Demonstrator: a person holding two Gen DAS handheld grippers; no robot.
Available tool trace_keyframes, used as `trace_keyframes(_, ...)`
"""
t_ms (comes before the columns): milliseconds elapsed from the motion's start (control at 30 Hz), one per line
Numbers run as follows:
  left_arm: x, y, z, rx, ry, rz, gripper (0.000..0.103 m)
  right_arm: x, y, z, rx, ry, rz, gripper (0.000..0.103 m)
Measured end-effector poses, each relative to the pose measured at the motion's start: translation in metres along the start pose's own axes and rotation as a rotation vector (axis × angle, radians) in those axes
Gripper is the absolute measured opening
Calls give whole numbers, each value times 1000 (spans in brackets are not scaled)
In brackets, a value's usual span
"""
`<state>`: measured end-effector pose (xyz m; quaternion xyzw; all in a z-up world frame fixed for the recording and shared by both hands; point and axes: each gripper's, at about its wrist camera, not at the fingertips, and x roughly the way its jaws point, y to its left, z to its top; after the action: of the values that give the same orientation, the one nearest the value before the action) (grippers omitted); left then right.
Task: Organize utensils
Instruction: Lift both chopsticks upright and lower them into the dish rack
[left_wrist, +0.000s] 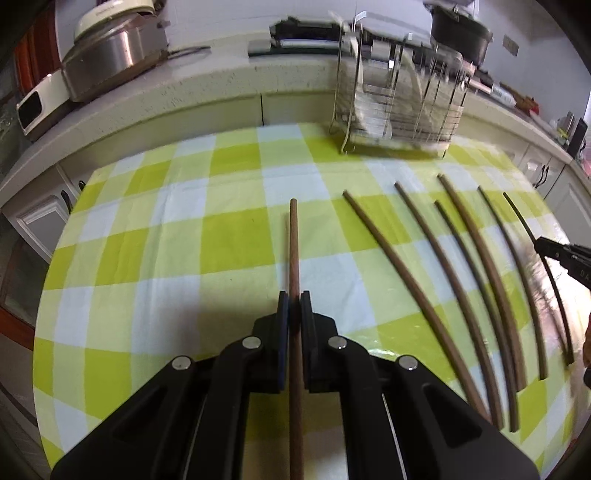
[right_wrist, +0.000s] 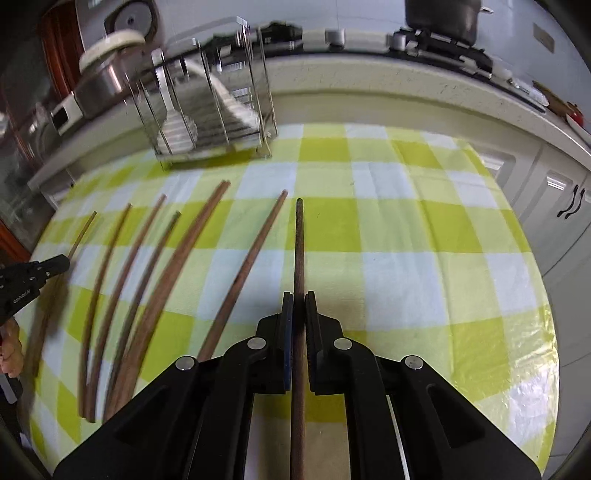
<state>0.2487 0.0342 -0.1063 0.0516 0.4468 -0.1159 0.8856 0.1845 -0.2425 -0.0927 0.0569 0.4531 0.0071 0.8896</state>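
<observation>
My left gripper (left_wrist: 294, 295) is shut on a brown chopstick (left_wrist: 293, 240) that points forward over the green and white checked tablecloth (left_wrist: 184, 258). My right gripper (right_wrist: 299, 295) is shut on a darker chopstick (right_wrist: 299, 240) in the same way. Several more chopsticks (left_wrist: 421, 302) lie fanned out on the cloth between the two grippers, seen at left in the right wrist view (right_wrist: 245, 273). Each gripper shows in the other's view, the right gripper (left_wrist: 541, 243) at the far right and the left gripper (right_wrist: 64, 260) at the far left. A wire utensil rack (left_wrist: 399, 110) (right_wrist: 210, 110) stands at the table's far edge.
Behind the table runs a pale kitchen counter (left_wrist: 221, 85) with a steel appliance (left_wrist: 110, 55) and a dark pot (left_wrist: 461, 33). Cabinet doors (right_wrist: 554, 199) stand beyond the table's right side. A wide stretch of bare cloth (right_wrist: 406, 258) lies right of my right gripper.
</observation>
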Motion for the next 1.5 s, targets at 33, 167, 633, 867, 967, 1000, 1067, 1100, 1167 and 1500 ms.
trace_keyframes(33,-7,0,1,-4,-19,-3,6,-5,0,1,3,-16,5,8)
trace_keyframes(167,-34,-4,7,-1,-88,-20,6,-28,3,7,6,-96,40,8)
trace_keyframes(633,-101,-22,24,18,-226,-30,6,-83,17,30,-35,-239,82,8)
trace_keyframes(867,-110,-22,38,11,-258,-35,6,-95,17,41,-37,-279,92,8)
trace_keyframes(967,-116,-22,47,12,-277,-38,6,-100,16,52,-42,-303,88,8)
trace_keyframes(1000,-117,-22,51,13,-282,-42,6,-101,16,56,-44,-306,90,8)
trace_keyframes(1067,-121,-25,58,16,-293,-47,6,-104,17,65,-48,-317,94,8)
trace_keyframes(1100,-123,-27,62,16,-299,-49,6,-105,18,70,-52,-320,95,8)
trace_keyframes(1167,-125,-32,73,19,-309,-58,6,-107,21,81,-62,-334,93,8)
trace_keyframes(1500,-140,-54,136,60,-378,-48,6,-122,30,147,-104,-397,98,8)
